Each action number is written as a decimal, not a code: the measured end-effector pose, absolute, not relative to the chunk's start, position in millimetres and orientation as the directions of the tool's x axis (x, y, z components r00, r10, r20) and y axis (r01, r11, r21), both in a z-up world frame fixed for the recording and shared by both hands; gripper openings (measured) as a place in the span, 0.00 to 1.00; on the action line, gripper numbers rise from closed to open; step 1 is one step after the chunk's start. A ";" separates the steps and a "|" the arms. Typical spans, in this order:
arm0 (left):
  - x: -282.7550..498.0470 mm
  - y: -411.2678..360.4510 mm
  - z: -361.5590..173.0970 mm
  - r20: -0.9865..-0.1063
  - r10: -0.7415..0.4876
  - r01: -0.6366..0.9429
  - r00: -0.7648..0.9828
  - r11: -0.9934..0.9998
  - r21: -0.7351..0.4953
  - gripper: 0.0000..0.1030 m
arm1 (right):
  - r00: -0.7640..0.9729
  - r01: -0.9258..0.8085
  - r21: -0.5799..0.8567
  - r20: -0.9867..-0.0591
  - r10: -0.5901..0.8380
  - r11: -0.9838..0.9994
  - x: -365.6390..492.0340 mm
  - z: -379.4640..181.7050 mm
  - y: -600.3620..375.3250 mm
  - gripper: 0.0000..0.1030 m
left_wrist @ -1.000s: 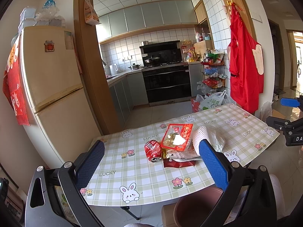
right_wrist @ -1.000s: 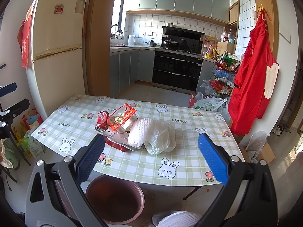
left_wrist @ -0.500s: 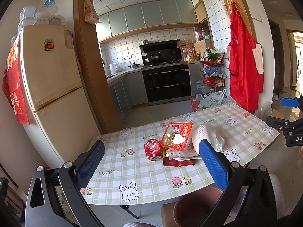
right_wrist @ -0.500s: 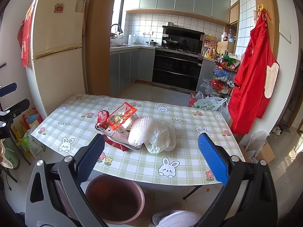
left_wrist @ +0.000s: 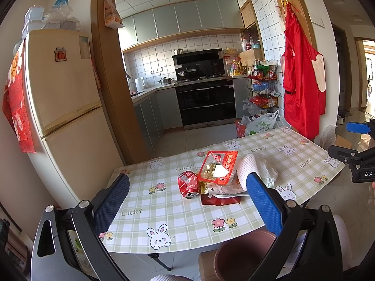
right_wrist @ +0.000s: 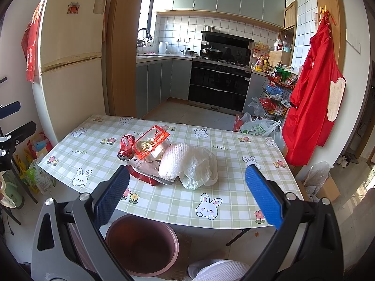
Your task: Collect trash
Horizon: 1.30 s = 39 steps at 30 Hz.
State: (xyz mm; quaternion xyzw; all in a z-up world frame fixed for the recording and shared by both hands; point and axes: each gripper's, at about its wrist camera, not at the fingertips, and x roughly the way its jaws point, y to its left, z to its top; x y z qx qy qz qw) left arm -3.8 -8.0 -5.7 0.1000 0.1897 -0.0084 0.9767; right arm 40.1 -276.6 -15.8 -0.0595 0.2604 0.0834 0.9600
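A heap of trash lies mid-table: a crushed red can (left_wrist: 189, 184) (right_wrist: 126, 147), a red snack packet (left_wrist: 218, 168) (right_wrist: 151, 141), a white foam net (right_wrist: 174, 161) (left_wrist: 246, 167) with a crumpled clear bag (right_wrist: 201, 171), and a dark red wrapper (left_wrist: 220, 201) underneath. A brown bin (right_wrist: 141, 245) (left_wrist: 241, 255) stands on the floor at the table's near edge. My left gripper (left_wrist: 187, 203) hangs open short of the heap, empty. My right gripper (right_wrist: 186, 195) is open above the near edge, empty.
The table (left_wrist: 145, 196) wears a green checked cloth with rabbits. A cream fridge (left_wrist: 63, 107) stands left, a kitchen with a black oven (right_wrist: 220, 86) behind, a red apron (right_wrist: 314, 107) on the right wall, and bags and a wire rack (right_wrist: 274, 98) on the floor.
The left wrist view has pulled back and up very slightly, so the heap sits a little higher in frame. The right view is nearly unchanged.
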 end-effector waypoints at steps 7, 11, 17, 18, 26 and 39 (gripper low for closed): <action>-8.1 -8.6 -12.9 -0.387 -0.059 0.124 0.920 0.982 0.144 0.95 | 0.850 -0.186 -0.074 -0.512 0.123 0.980 38.6 -19.3 -278.1 0.95; -9.8 -7.6 -16.1 -0.403 -0.140 0.197 0.904 0.975 0.105 0.95 | 0.850 -0.187 -0.062 -0.510 0.130 0.980 39.3 -21.1 -278.0 0.95; -3.0 1.4 -27.6 -0.402 -0.190 0.223 0.896 0.974 0.035 0.95 | 0.843 -0.225 -0.011 -0.503 0.189 0.974 44.3 -30.7 -279.2 0.95; -2.2 2.1 -32.9 -0.407 -0.181 0.212 0.895 0.977 0.033 0.95 | 0.845 -0.224 -0.009 -0.501 0.190 0.974 45.1 -35.5 -279.6 0.95; 28.1 19.9 -79.3 -0.514 -0.167 0.168 0.841 0.985 -0.045 0.95 | 0.809 -0.230 0.032 -0.549 0.209 0.973 64.4 -85.9 -276.6 0.95; 79.3 43.2 -132.9 -0.570 0.010 -0.010 0.822 1.000 0.003 0.95 | 0.770 -0.213 0.046 -0.607 0.196 0.976 109.6 -144.1 -286.1 0.95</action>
